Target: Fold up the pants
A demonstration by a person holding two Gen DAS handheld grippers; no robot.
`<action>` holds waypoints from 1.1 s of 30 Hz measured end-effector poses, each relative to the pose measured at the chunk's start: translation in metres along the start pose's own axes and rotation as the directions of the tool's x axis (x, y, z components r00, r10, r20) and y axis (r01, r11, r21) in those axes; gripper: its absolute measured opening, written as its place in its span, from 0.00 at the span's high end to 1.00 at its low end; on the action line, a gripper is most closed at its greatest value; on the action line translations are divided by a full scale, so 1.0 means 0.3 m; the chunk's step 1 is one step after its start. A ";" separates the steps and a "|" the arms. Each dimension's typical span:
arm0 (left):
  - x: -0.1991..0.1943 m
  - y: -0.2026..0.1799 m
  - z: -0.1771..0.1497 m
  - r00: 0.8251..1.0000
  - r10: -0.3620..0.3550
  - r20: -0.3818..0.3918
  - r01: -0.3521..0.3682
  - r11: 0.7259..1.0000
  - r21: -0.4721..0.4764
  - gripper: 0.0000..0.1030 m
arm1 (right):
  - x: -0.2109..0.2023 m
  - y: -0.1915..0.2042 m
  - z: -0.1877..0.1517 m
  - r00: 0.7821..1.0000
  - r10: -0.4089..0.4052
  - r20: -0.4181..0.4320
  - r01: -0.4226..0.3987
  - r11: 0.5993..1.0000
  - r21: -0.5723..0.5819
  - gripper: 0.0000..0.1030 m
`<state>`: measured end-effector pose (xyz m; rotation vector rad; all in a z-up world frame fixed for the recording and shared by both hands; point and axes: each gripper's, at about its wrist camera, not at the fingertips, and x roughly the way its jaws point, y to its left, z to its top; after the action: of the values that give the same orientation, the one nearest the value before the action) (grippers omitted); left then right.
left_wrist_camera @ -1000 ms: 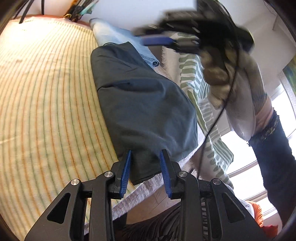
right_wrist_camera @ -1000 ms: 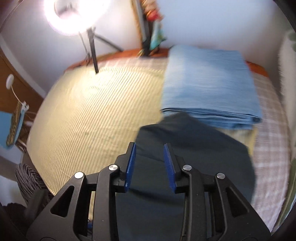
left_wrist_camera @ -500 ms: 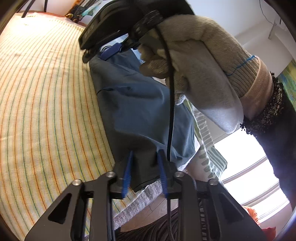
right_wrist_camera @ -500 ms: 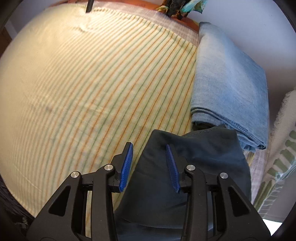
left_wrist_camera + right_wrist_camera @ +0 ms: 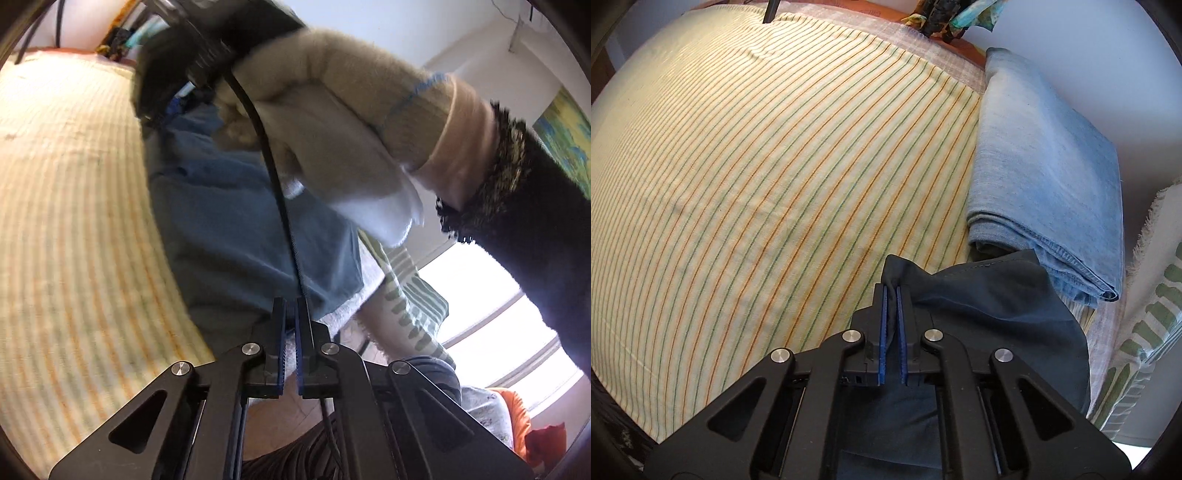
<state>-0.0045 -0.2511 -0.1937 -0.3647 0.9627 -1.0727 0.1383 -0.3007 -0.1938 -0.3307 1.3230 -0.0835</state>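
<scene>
Dark blue pants (image 5: 236,206) lie folded along the right side of a striped sheet (image 5: 66,221). My left gripper (image 5: 290,306) sits at their near hem with its jaws closing, the hem pinched between the pads. My right gripper (image 5: 893,291) points steeply down at the far corner of the pants (image 5: 990,302), its jaws closing with a bunched fold of dark cloth squeezed between the blue pads. In the left wrist view a gloved hand (image 5: 332,129) holds that right gripper (image 5: 171,109) over the far end, hiding part of the pants.
A folded light-blue denim garment (image 5: 1045,155) lies just beyond the pants. A white towel with green stripes (image 5: 1145,325) hangs off the right edge. A black cable (image 5: 277,184) runs from the gloved hand towards my left gripper. The striped sheet (image 5: 775,166) stretches wide to the left.
The right gripper came down onto the far corner and shut on a fold of the pants. The left jaws closed on the near hem. The gloved hand now fills more of the left wrist view.
</scene>
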 end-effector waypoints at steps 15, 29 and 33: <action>0.034 0.180 0.069 0.999 -0.035 -0.016 0.029 0.965 -0.259 0.60 | -0.021 -0.070 -0.007 0.991 0.125 0.038 -0.128 0.988 0.082 0.96; 0.071 0.051 0.053 0.999 0.035 -0.026 -0.037 0.995 -0.091 0.95 | 0.015 -0.065 -0.017 0.988 0.139 0.060 -0.144 0.985 0.097 0.97; 0.062 0.032 0.041 0.997 0.053 -0.047 -0.056 0.997 -0.056 0.94 | 0.039 -0.079 -0.016 0.983 0.173 0.064 -0.180 0.975 0.134 0.97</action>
<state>0.0136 -0.2649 -0.2021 -0.3605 1.0402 -1.0093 0.1395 -0.3272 -0.1989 -0.0954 1.2825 -0.0173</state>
